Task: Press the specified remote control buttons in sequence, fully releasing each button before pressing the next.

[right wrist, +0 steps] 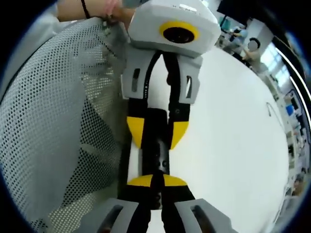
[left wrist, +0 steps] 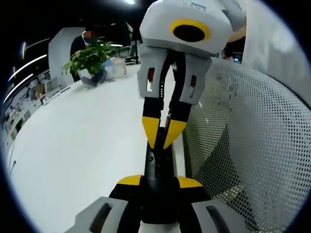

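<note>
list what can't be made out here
- Which button sits under the tips: left gripper view, the right tongs cover that spot on the remote.
- Button labels: right gripper view, too small and dark, between the left tongs.
- Table edge: left gripper view, behind the mesh chair back.

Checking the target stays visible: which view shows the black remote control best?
The right gripper view: the black remote control shows most of its length, clamped between the left gripper's jaws, with the shut right gripper at its near end. The left gripper view gives a shorter, foreshortened stretch.
</note>
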Action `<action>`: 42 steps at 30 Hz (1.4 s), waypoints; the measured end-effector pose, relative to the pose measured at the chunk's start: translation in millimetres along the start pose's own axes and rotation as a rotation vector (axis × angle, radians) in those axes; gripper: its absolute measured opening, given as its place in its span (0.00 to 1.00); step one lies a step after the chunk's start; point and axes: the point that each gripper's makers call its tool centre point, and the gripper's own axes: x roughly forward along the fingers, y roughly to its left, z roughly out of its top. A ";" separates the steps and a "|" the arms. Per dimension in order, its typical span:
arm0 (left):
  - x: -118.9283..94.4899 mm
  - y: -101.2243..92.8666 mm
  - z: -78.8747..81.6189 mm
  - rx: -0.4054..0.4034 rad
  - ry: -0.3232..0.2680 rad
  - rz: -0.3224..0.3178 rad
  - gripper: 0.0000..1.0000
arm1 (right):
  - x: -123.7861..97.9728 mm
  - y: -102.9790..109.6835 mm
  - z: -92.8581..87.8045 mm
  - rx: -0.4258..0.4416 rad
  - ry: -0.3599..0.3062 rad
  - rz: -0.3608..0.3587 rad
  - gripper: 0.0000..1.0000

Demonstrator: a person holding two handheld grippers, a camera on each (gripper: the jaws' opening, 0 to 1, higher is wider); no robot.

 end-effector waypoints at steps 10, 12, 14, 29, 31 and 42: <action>0.4 0.1 -0.2 -0.005 -0.004 0.001 0.25 | 2.6 -2.5 4.3 0.023 -0.017 0.017 0.00; 1.7 -0.8 0.9 -0.005 -0.009 -0.004 0.25 | 1.1 -1.5 2.3 0.053 -0.022 0.035 0.00; 3.1 -1.5 1.4 0.002 -0.006 -0.006 0.25 | 0.1 1.1 2.6 0.031 -0.015 0.038 0.00; 3.4 -1.7 2.0 0.000 -0.006 -0.006 0.25 | 1.4 1.1 -1.9 0.082 0.003 0.023 0.00; 3.4 -1.6 2.1 0.001 -0.005 -0.005 0.25 | 1.2 1.1 -2.3 0.087 0.007 0.024 0.00; 2.9 -1.3 2.4 -0.005 -0.008 -0.006 0.25 | -4.0 1.1 -6.6 0.203 -0.079 0.062 0.00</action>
